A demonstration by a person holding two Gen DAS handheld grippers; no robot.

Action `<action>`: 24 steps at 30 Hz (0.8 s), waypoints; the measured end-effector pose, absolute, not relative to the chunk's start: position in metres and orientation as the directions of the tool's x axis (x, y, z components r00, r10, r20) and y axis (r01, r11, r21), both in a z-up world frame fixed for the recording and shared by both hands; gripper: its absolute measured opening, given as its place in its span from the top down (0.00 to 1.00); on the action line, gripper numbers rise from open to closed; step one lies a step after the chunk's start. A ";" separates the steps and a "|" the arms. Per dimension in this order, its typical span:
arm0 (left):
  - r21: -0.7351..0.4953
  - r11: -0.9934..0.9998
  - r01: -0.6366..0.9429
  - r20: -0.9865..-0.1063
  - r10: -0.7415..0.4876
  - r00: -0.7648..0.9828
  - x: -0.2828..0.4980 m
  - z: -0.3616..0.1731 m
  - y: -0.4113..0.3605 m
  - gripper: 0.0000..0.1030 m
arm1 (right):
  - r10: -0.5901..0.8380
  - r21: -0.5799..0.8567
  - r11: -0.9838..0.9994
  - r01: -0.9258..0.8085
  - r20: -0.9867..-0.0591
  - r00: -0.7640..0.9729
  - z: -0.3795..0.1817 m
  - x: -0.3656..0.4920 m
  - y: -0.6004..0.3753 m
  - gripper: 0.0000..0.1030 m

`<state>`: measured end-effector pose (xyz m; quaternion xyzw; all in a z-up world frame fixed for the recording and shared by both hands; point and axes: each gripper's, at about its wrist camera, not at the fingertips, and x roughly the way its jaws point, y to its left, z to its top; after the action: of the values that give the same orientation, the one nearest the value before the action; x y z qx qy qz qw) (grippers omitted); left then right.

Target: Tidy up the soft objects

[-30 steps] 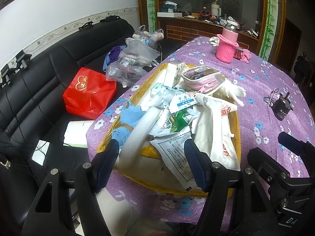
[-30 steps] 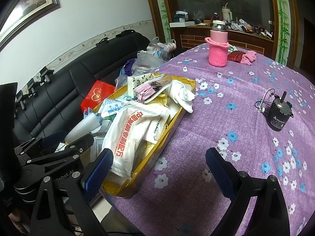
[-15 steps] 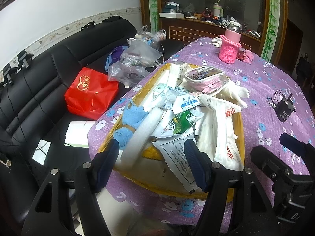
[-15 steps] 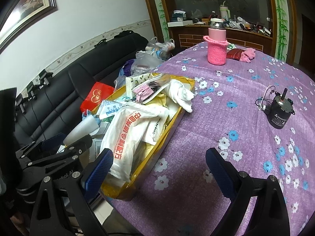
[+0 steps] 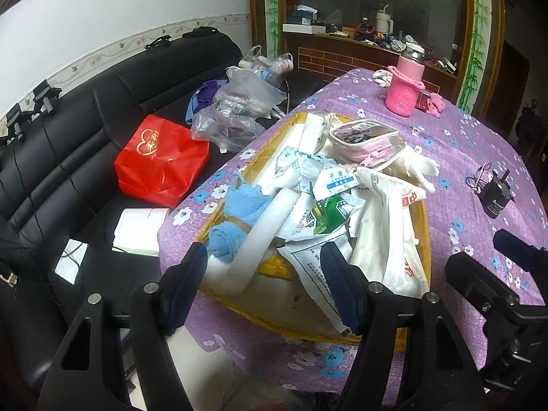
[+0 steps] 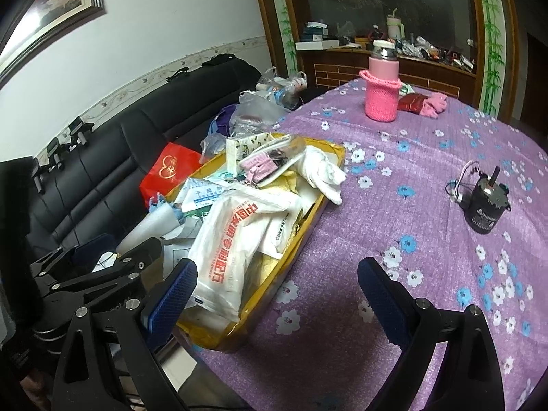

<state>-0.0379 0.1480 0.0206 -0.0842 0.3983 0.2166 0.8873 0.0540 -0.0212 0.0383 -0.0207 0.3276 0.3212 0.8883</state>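
Note:
A yellow tray (image 5: 423,239) (image 6: 318,205) on the purple flowered tablecloth is heaped with soft things: a blue knitted cloth (image 5: 246,202), a white foam tube (image 5: 263,236), printed packets (image 5: 325,209), a white bag with red lettering (image 6: 236,233), a pink-trimmed clear pouch (image 5: 366,137) (image 6: 270,159) and a white glove (image 6: 325,171). My left gripper (image 5: 265,284) hovers open over the tray's near end, holding nothing. My right gripper (image 6: 277,298) stands open and empty above the tablecloth by the tray's right rim.
A black motor with wires (image 6: 484,202) sits on the cloth at right. A pink bottle in a knitted sleeve (image 6: 382,82) and pink cloth (image 6: 433,104) stand at the far end. Left is a black sofa (image 5: 68,157) with a red bag (image 5: 161,161) and plastic bags (image 5: 239,109).
The left gripper has drawn back slightly, so the tray sits a little farther off in its view. The right gripper has stayed put. Both stay open.

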 end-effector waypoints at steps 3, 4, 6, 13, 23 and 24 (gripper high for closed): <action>0.024 0.896 -0.444 -0.742 0.314 0.593 -0.038 0.022 0.146 0.34 | 0.554 0.172 0.796 -0.580 -0.592 0.585 0.040 0.052 -0.024 0.07; 0.026 0.896 -0.442 -0.741 0.314 0.594 -0.038 0.022 0.145 0.34 | 0.553 0.172 0.797 -0.579 -0.593 0.585 0.041 0.051 -0.024 0.07; 0.027 0.898 -0.439 -0.739 0.314 0.596 -0.038 0.023 0.143 0.34 | 0.552 0.174 0.799 -0.576 -0.592 0.587 0.041 0.050 -0.026 0.07; 0.019 0.895 -0.446 -0.737 0.313 0.598 -0.038 0.024 0.144 0.34 | 0.556 0.176 0.797 -0.577 -0.586 0.589 0.045 0.049 -0.028 0.07; 0.019 0.896 -0.444 -0.740 0.311 0.597 -0.037 0.021 0.148 0.34 | 0.562 0.201 0.799 -0.566 -0.584 0.586 0.044 0.056 -0.025 0.07; 0.019 0.895 -0.446 -0.739 0.313 0.596 -0.037 0.021 0.148 0.34 | 0.561 0.197 0.800 -0.567 -0.584 0.587 0.044 0.055 -0.024 0.07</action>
<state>-0.0371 0.1481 0.0213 -0.0838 0.3953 0.2133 0.8895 0.0555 -0.0244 0.0444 -0.0051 0.3258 0.3166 0.8908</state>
